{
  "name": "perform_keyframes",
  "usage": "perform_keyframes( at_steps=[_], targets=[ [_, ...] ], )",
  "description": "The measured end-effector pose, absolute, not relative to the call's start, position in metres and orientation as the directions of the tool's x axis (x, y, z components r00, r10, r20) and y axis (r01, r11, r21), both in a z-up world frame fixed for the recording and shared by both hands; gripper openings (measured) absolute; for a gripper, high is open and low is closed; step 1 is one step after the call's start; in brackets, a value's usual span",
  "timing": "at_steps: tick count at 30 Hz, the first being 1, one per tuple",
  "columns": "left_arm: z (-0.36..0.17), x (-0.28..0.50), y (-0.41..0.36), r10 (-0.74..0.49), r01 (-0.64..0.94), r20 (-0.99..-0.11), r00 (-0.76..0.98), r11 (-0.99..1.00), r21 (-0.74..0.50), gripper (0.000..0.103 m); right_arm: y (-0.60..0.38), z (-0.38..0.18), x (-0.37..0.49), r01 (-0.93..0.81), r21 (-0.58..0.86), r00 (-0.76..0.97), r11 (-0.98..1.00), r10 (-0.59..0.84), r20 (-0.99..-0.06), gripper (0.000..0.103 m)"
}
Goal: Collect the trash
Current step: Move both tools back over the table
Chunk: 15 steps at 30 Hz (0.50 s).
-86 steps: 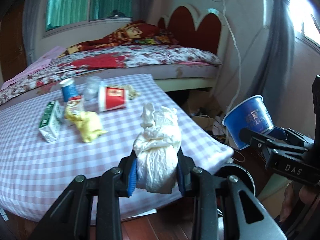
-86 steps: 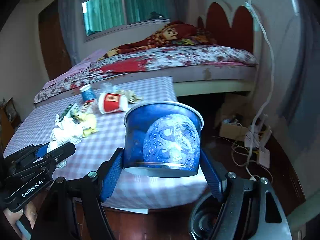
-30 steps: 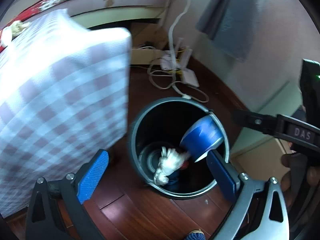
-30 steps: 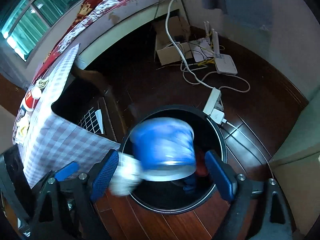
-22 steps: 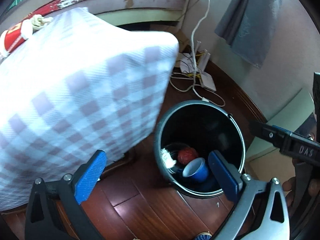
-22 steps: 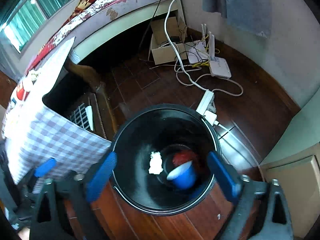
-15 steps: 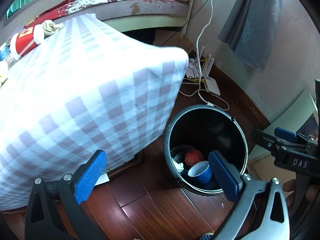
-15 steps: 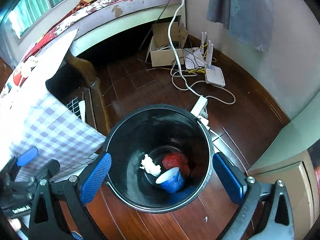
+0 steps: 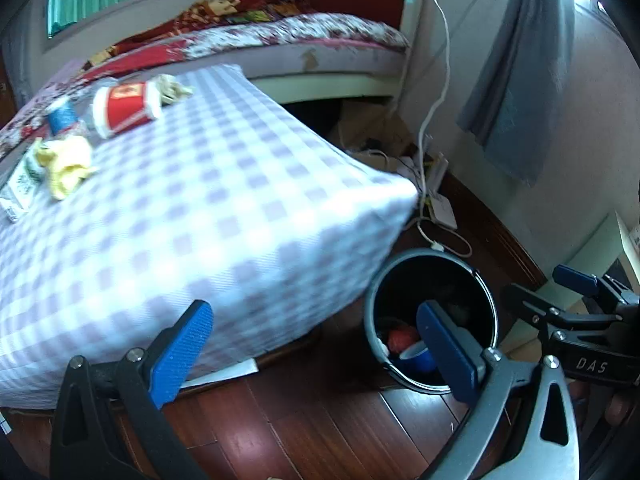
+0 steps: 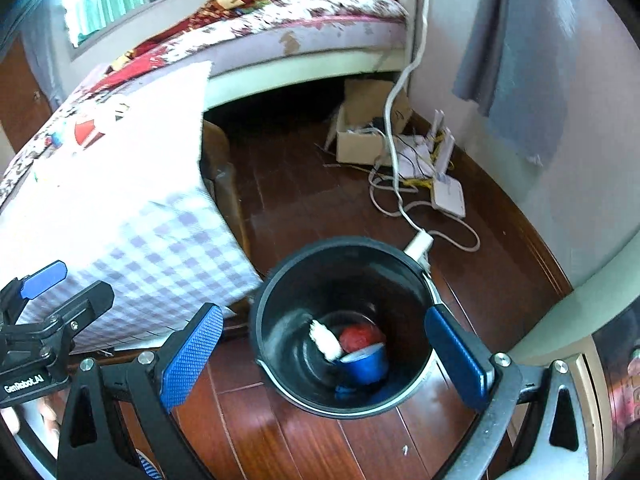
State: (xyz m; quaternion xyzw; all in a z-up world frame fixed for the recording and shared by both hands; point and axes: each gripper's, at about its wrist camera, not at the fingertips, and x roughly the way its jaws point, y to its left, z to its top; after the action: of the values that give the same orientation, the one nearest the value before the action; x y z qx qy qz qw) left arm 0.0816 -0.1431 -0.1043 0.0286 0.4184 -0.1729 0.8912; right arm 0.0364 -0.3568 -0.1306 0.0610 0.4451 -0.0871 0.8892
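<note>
A black round bin (image 10: 344, 248) stands on the wood floor beside the checkered table (image 9: 224, 208). Inside it lie a blue paper cup (image 10: 366, 362), a white crumpled tissue (image 10: 324, 340) and a red lump (image 10: 360, 336). The bin also shows in the left wrist view (image 9: 436, 264). My right gripper (image 10: 324, 354) is open and empty above the bin. My left gripper (image 9: 316, 348) is open and empty, low by the table corner. On the table lie a red paper cup (image 9: 126, 108), a yellow wad (image 9: 66, 164), a blue cup (image 9: 60, 116) and a carton (image 9: 20, 188).
A bed (image 9: 320, 36) stands behind the table. A cardboard box (image 10: 368, 124), a router (image 10: 448, 196) and white cables (image 10: 400, 120) lie on the floor by the wall. A grey cloth (image 10: 524, 60) hangs on the wall.
Both grippers let go of the tissue and the blue cup, which fell into the bin. Both grippers have since risen and tilted back toward the table.
</note>
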Motion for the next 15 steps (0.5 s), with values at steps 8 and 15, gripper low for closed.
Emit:
perform_keyframes(
  at_steps=[8, 15],
  targets=[
    [-0.092, 0.078, -0.094, -0.211, 0.223, -0.72, 0.661, 0.972, -0.079, 0.102, -0.302, -0.1, 0.054, 0.104, 0.032, 0.659, 0.994, -0.045, -0.751, 0.102],
    [-0.087, 0.079, -0.02, -0.091, 0.064, -0.71, 0.698, 0.996, -0.065, 0.102, -0.236, -0.088, 0.08, -0.031, 0.025, 0.677, 0.999, 0.039, -0.735, 0.102]
  ],
)
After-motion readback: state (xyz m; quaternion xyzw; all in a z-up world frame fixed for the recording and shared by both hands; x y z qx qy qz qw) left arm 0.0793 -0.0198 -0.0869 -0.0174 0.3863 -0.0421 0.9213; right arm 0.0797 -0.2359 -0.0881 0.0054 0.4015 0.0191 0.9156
